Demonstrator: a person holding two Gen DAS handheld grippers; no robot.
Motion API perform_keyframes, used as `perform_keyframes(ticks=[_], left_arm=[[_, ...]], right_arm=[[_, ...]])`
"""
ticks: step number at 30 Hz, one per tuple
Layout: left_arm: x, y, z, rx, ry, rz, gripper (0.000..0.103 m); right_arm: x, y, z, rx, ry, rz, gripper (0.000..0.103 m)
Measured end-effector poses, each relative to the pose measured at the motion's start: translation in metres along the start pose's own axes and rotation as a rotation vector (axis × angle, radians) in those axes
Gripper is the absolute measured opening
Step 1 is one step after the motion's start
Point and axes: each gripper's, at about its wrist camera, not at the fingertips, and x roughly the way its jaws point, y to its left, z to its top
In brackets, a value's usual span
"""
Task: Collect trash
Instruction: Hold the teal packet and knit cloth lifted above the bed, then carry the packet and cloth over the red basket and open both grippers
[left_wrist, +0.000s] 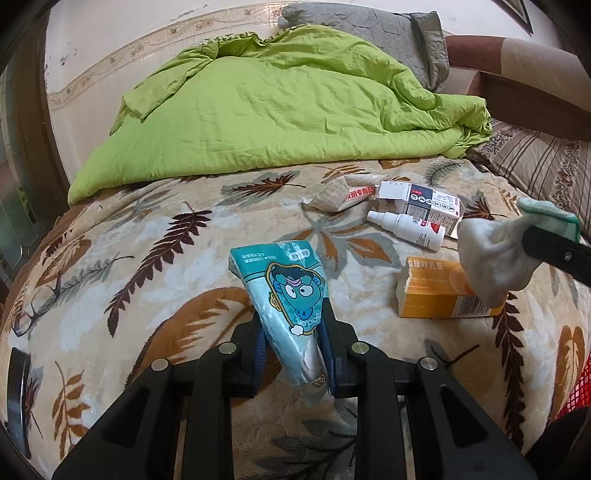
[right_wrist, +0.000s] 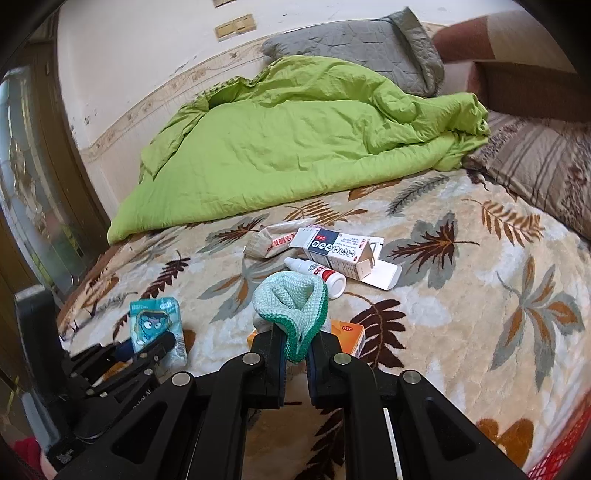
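Plush fleece printed with brown, grey and rust leaves covers the bed (left_wrist: 155, 229) beneath us. Nearest, our left tool (left_wrist: 293, 354) is clamped on a teal tissue pack (left_wrist: 284, 295) printed with a cartoon face, held just above the fleece. Our right tool (right_wrist: 295, 354) pinches a pale sock with a green cuff (right_wrist: 291, 306), lifted over an orange carton (left_wrist: 443, 295) marked "OTC" in the right view. Beyond it lie a white spray bottle (left_wrist: 410, 227) with a red label, touching an opened white and navy medicine box (left_wrist: 424, 206), and just beside that a crumpled wrapper (left_wrist: 343, 195) with red Chinese characters we cannot read. Glasses (left_wrist: 37, 306) rest at the left edge. Farther back a lime-green quilt (left_wrist: 273, 107) is heaped, a grey pillow (left_wrist: 373, 29) behind it, a striped pillow (left_wrist: 539, 162) to the right, against a cream wall with a patterned border (left_wrist: 122, 59).
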Motion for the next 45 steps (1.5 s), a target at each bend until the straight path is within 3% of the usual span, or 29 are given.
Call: perform_keyframes(ticks=[24, 45], left_arm=[[-0.041, -0.028, 0.004, 0.061, -0.029, -0.069, 0.024], [-0.079, -0.067, 0.015, 0.114, -0.079, -0.158, 0.024]], right_arm=[[-0.072, -0.018, -0.001, 0.093, -0.052, 0.055, 0.010], [-0.135, -0.060, -0.005, 0.160, -0.129, 0.010, 0.010]])
